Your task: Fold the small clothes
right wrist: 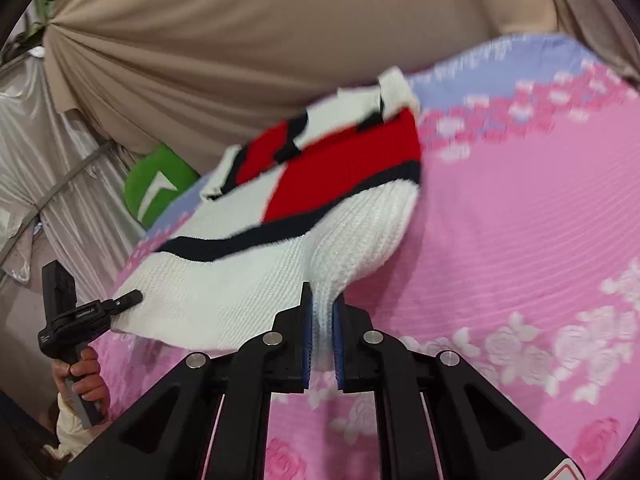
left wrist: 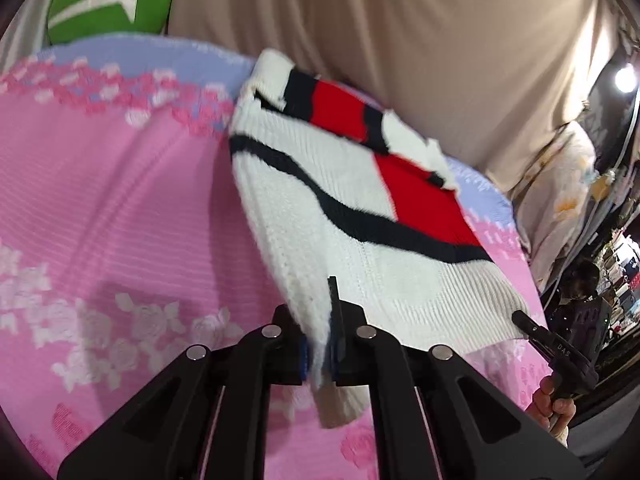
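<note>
A small white knit sweater [left wrist: 344, 216] with red blocks and dark navy stripes hangs lifted above the pink bed. My left gripper [left wrist: 320, 344] is shut on its near hem corner, white knit pinched between the blue pads. My right gripper [right wrist: 322, 332] is shut on the other hem corner of the same sweater [right wrist: 280, 240]. The right gripper also shows at the sweater's edge in the left wrist view [left wrist: 524, 322]; the left one shows in the right wrist view [right wrist: 130, 298]. The garment's far end, with its sleeves, trails toward the bed.
The pink floral bedspread [left wrist: 120, 208] with a lilac border covers the bed below. A green cushion [left wrist: 100, 0] lies at the bed's far corner. A beige curtain [left wrist: 400, 40] hangs behind. Cluttered shelves and fabric stand at the right [left wrist: 568, 200].
</note>
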### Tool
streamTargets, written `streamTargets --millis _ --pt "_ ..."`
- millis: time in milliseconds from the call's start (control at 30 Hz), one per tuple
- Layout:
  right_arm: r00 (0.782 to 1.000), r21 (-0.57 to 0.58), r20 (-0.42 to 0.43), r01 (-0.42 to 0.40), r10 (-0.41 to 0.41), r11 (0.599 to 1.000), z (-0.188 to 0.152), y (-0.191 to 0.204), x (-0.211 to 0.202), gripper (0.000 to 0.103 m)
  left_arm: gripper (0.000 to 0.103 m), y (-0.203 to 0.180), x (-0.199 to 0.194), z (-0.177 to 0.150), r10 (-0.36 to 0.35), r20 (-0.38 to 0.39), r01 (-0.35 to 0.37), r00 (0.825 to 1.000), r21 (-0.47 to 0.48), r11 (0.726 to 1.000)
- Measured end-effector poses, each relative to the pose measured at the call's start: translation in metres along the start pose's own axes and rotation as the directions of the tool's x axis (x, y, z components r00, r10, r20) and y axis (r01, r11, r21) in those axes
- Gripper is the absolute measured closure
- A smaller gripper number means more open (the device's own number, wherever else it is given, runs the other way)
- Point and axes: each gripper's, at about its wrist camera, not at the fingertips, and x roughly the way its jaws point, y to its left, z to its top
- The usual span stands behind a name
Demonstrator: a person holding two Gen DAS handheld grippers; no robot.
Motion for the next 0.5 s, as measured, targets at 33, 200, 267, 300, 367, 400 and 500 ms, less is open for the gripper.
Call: streamTargets --millis 33,200,267,300,367,400,500 --pt "0.999 -0.011 0.035 -0.009 0.009 1.000 -0.001 0.004 -0.018 0.095 0.098 -0.003 -0.014 -0.003 -0.008 0.016 0.008 1.000 0.010 1.000" --pt "0.992 -0.087 0.117 -0.026 0.036 0.996 -0.020 0.018 -0.091 0.096 0.098 -0.011 -0.078 -0.032 -0.094 0.061 0.092 0.994 0.036 0.995" --pt "0.989 -0.110 0.138 -0.029 0.044 0.994 -0.031 0.026 -0.120 0.096 0.098 -0.016 -0.110 -0.047 -0.153 0.096 0.148 0.984 0.057 0.987" --pt "0.987 -0.114 0.151 -0.038 0.055 0.993 -0.034 0.030 -0.132 0.096 0.098 -0.019 -0.123 -0.053 -0.168 0.118 0.160 0.979 0.070 0.985" --pt "0.976 -0.132 0.201 -0.061 0.087 0.989 -0.036 0.044 -0.157 0.096 0.098 -0.029 -0.148 -0.057 -0.183 0.181 0.167 0.966 0.101 0.981" --pt "0.968 -0.145 0.230 -0.069 0.102 0.987 -0.032 0.050 -0.167 0.096 0.098 -0.032 -0.157 -0.055 -0.189 0.209 0.169 0.959 0.112 0.979" --pt "0.939 -0.179 0.310 -0.096 0.149 0.979 -0.007 0.064 -0.184 0.097 0.097 -0.042 -0.167 -0.036 -0.219 0.260 0.190 0.940 0.135 0.973"
